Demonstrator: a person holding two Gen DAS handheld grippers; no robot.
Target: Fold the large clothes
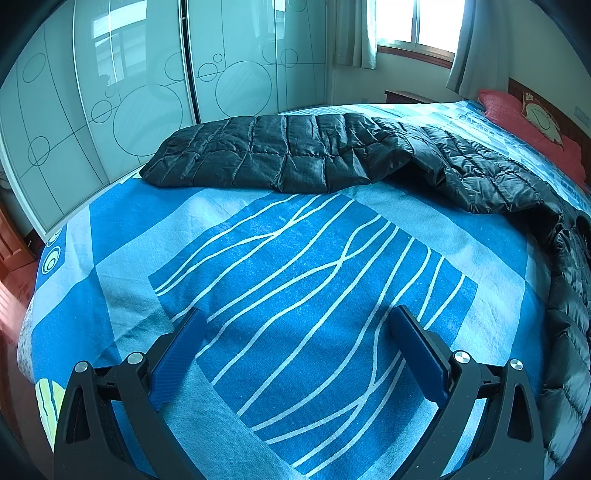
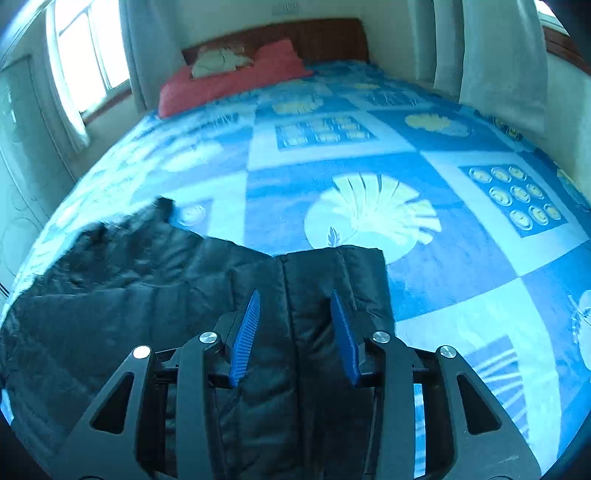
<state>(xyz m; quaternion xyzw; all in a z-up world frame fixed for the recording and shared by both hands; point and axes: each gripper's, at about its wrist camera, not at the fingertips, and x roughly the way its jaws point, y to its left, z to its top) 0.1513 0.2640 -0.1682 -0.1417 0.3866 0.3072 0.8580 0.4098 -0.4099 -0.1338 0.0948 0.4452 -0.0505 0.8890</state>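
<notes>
The black quilted puffer jacket (image 2: pixel 155 280) lies spread on the blue patterned bedsheet (image 1: pixel 295 295). The right gripper (image 2: pixel 295 306) straddles a jacket edge, jaws parted, grip unconfirmed; it should pinch both layers squarely. The left gripper (image 1: pixel 299 321) hangs released over bare sheet.

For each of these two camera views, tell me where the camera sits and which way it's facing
Left wrist view: sits on the left gripper, angled down over the blue bedsheet toward the sliding wardrobe doors; its two blue pads stand wide apart with nothing between them.
Right wrist view: sits on the right gripper, angled down along the bed toward the headboard and red pillow; a fold of the black quilted jacket lies between its pads.
Shared: the jacket, bedsheet, pillow and a window.
</notes>
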